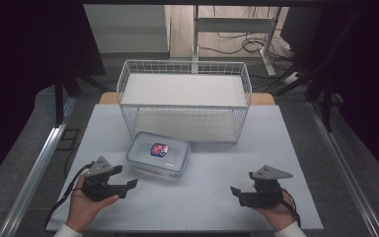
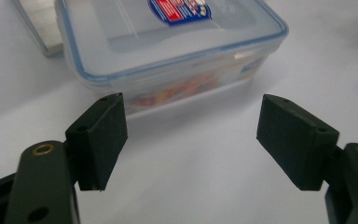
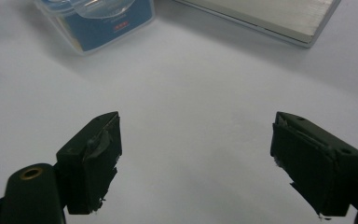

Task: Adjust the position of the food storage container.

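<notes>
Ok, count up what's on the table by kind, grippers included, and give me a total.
Hand-held gripper: 2, left and right, both open
Clear plastic container with lid: 1
White wire shelf rack: 1
Total: 4

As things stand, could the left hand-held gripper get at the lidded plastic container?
Probably yes. The left hand-held gripper is open and faces the plastic container, with bare table between them. The wire rack stands behind the container, out of the way.
</notes>
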### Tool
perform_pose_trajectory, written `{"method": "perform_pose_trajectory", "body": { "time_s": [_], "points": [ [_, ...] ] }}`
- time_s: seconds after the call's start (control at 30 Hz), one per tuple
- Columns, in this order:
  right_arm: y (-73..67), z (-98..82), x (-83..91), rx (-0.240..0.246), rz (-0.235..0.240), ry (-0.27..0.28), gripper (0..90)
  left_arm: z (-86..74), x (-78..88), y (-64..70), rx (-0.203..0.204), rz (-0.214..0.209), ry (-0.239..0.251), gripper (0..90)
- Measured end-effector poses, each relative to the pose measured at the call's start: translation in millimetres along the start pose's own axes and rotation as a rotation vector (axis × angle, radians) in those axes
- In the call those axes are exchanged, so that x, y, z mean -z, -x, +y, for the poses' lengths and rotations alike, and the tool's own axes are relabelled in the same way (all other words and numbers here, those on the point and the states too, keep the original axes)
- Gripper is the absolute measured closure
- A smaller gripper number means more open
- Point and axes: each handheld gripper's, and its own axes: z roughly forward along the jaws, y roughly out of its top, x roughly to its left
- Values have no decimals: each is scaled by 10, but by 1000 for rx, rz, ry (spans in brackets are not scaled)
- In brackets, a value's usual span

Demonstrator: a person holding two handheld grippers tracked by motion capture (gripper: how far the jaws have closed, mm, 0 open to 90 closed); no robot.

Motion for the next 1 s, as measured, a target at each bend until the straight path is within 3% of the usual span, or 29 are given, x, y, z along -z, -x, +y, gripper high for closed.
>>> {"method": "perform_pose_trajectory", "body": {
  "time_s": [0.23,0.4,0.53,0.57,0.7,0.73,0.77,0.8,0.83,0.93,1.0],
  "points": [
    [-33,7,-14,2,-16,0,164,186,120,-241,60,37,38,293],
    [-24,-7,-68,-4,-12,-18,164,307,84,-395,84,32,6,331],
    [-27,-1,-72,-3,-14,-18,165,409,-10,-559,91,79,-18,358],
    [-25,2,-76,-5,-16,-18,165,451,-82,-657,98,84,-35,405],
    [-36,6,-82,-4,-22,-22,166,500,-218,-796,125,84,-63,585],
    [-36,6,-82,-4,-22,-22,166,512,-264,-840,130,76,-78,585],
    [-39,5,-82,1,-24,-23,166,522,-311,-875,136,77,-96,646],
    [-40,0,-89,9,-26,-30,166,528,-404,-930,143,97,-128,782],
    [-37,-6,-99,11,-28,-33,166,527,-453,-951,144,96,-144,831],
    [-25,-18,-115,10,-34,-42,168,519,-551,-990,142,105,-183,870],
    [-10,-25,-119,4,-42,-49,171,512,-628,-1039,153,85,-208,895]
  ]
}}
